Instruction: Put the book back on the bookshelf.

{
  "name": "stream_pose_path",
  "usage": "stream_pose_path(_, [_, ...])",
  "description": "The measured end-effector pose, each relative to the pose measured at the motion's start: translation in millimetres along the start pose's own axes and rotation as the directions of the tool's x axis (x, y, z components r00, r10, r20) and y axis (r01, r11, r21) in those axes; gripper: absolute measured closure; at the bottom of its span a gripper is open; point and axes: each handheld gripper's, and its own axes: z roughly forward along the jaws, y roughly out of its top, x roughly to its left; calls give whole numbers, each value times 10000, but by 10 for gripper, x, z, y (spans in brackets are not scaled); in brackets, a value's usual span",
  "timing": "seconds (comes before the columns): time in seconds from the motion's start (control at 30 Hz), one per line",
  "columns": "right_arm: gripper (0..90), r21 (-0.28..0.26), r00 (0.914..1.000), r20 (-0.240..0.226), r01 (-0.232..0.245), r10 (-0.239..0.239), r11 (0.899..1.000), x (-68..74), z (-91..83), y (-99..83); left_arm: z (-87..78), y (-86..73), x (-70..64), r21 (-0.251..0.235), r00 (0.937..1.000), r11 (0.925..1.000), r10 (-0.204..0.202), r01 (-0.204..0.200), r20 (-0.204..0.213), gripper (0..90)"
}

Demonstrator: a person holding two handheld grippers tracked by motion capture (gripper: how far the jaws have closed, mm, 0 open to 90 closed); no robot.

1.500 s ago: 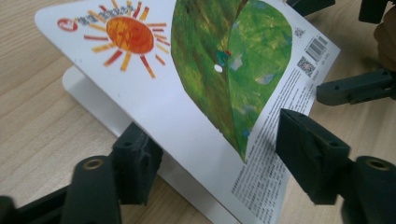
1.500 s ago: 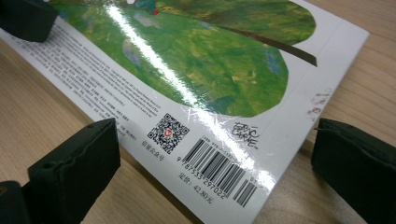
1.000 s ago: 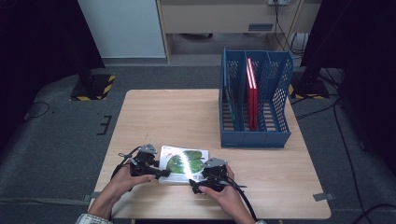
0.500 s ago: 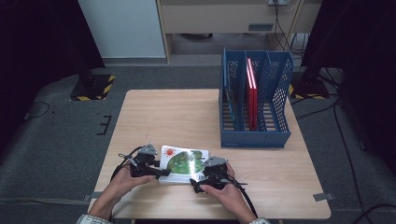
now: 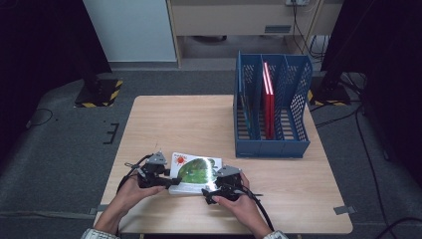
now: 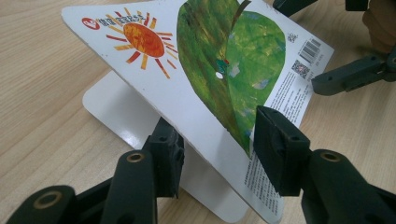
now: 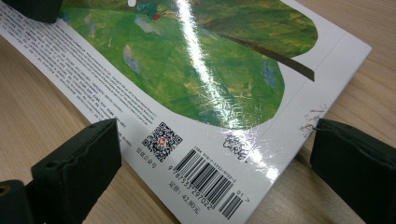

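On the near edge of the wooden surface [image 5: 199, 124], the picture book [image 5: 195, 169] lies with its back cover lifted by the left claw [image 6: 217, 144], clenched on that cover's edge, while the right claw [image 7: 210, 154] stands released, straddling the barcode corner.

Left gripper [image 6: 215, 149] jaws pinching lifted book cover [image 6: 205, 79], wooden table [image 6: 42, 93] beneath
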Motion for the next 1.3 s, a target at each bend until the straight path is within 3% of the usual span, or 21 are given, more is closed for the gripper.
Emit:
stream_pose_path(0.13, [9,162,9987,-277,-421,425,9990,-46,14,-8,-8,-7,-2,39,9999,9999,109,-109,36,548])
stream_pose_path(0.43, [32,50,9989,-361,-287,288,9996,-71,3,2,-36,-31,-7,15,9997,9997,223,-223,142,579])
stream_pose_path(0.63, [54,-28,9983,-356,-465,464,9989,-133,5,27,-37,-39,-12,69,9994,9994,326,-327,146,591])
stream_pose_path(0.97, [75,407,9919,-1079,-625,666,9972,-188,37,92,-2,-42,-15,176,9989,9988,459,-461,86,616])
stream_pose_path(1.3, [141,250,9951,-864,-451,471,9987,-220,-2,160,21,-34,-11,-13,9996,9997,256,-256,-104,621])
